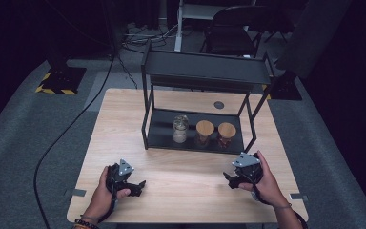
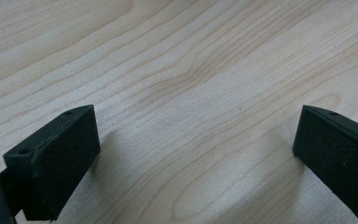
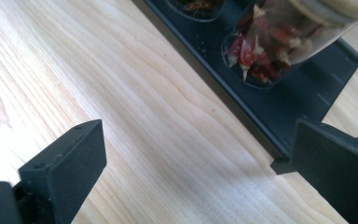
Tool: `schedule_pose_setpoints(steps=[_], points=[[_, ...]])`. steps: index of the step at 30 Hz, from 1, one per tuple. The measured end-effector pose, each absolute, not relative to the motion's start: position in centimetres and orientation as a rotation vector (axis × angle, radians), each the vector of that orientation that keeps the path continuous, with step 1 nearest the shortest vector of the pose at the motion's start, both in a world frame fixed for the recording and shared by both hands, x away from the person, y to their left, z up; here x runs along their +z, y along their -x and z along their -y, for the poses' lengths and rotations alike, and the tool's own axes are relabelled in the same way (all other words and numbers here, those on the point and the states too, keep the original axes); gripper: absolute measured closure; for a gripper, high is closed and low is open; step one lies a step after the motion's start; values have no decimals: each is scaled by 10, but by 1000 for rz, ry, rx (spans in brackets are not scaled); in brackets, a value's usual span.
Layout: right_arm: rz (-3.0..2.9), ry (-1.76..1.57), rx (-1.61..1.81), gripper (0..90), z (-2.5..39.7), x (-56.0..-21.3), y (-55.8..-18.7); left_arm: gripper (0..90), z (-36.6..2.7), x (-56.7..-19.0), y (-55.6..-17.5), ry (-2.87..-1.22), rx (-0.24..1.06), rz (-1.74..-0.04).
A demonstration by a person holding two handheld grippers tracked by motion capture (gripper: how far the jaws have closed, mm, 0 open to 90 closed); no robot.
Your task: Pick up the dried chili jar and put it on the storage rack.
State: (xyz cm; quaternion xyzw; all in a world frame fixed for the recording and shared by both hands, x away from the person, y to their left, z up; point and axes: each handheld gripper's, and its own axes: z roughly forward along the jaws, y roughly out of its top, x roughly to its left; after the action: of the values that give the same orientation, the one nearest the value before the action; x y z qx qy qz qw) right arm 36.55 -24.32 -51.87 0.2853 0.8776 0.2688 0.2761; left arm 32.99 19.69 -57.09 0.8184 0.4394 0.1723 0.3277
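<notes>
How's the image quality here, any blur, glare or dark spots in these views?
High view: table lit, surroundings nearly black. Left gripper view: wood grain sharp, soft shadows beside the jaws. Right gripper view: glare whitens the wood at left; the jar with red contents is blurred.

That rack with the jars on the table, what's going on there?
A person holds a left gripper and a right gripper, both low over the wooden table, jaws open and empty. Three jars stand untouched on the black rack's lower shelf. The right gripper faces the nearest jar.
</notes>
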Motion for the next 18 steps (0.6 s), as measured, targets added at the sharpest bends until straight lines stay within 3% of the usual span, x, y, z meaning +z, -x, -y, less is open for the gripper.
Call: schedule_pose_setpoints(steps=[18], points=[[-2386, -814, 699, 35, 266, -544, -359, 0, -197, -571, -330, -2143, 449, -1151]])
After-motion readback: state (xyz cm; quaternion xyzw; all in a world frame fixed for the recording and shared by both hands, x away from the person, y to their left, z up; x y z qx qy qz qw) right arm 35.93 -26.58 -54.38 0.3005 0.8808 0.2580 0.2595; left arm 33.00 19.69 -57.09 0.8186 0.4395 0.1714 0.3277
